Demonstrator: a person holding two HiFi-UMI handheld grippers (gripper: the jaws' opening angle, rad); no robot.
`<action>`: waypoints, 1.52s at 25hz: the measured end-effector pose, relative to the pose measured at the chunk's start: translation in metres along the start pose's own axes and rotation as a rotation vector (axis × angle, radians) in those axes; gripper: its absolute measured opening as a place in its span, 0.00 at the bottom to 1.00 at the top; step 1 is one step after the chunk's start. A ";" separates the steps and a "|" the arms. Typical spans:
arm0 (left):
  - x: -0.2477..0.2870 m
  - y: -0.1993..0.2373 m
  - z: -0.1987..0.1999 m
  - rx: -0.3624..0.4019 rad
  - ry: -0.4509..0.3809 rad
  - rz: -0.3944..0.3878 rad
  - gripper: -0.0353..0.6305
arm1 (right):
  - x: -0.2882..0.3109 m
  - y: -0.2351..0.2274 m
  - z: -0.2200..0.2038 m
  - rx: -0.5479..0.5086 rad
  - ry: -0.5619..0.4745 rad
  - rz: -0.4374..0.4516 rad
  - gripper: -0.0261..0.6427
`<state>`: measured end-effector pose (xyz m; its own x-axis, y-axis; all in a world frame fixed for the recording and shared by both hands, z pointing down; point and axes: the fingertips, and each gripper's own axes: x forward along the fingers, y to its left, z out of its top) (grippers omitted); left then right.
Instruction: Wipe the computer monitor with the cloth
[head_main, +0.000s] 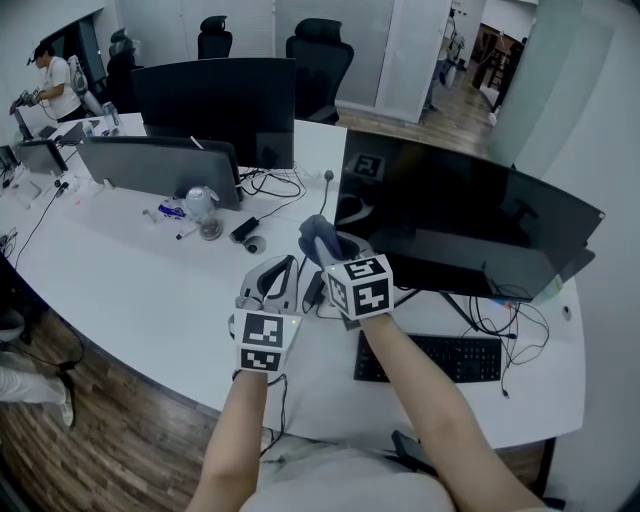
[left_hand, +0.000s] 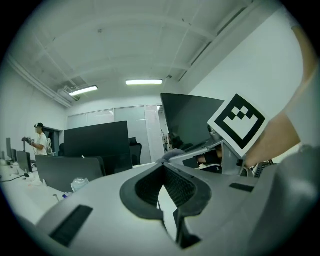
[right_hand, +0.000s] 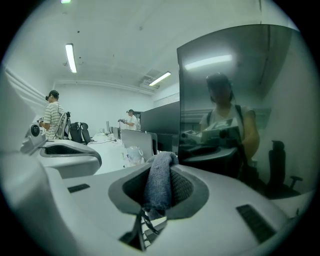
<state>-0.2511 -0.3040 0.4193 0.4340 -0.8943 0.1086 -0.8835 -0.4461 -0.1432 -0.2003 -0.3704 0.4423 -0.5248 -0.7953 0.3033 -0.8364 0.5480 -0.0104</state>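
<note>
Just beside the left edge of the monitor (head_main: 470, 215), holding the grey cloth (right_hand: 157, 187) clamped in the right gripper (right_hand: 162, 162), left gripper (left_hand: 162, 167) closed on nothing, apparently not yet touching the screen, so probably all wiping left.

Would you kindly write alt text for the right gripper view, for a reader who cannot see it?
The right gripper is shut on a grey-blue cloth, close to the dark monitor, whose glossy screen shows a person's reflection. The left gripper shows at the left, with office desks and two people beyond.
</note>
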 end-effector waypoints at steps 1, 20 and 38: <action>-0.001 0.001 0.002 0.008 -0.002 0.003 0.06 | 0.000 0.000 0.001 -0.001 -0.001 0.000 0.14; 0.005 0.006 0.047 -0.019 -0.086 0.004 0.06 | -0.007 -0.003 0.039 -0.024 -0.044 -0.013 0.14; 0.010 0.004 0.068 0.022 -0.116 -0.025 0.06 | -0.015 -0.006 0.082 -0.079 -0.075 -0.037 0.14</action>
<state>-0.2383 -0.3164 0.3532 0.4742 -0.8804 -0.0015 -0.8686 -0.4675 -0.1640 -0.2000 -0.3832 0.3602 -0.5070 -0.8308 0.2295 -0.8418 0.5345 0.0752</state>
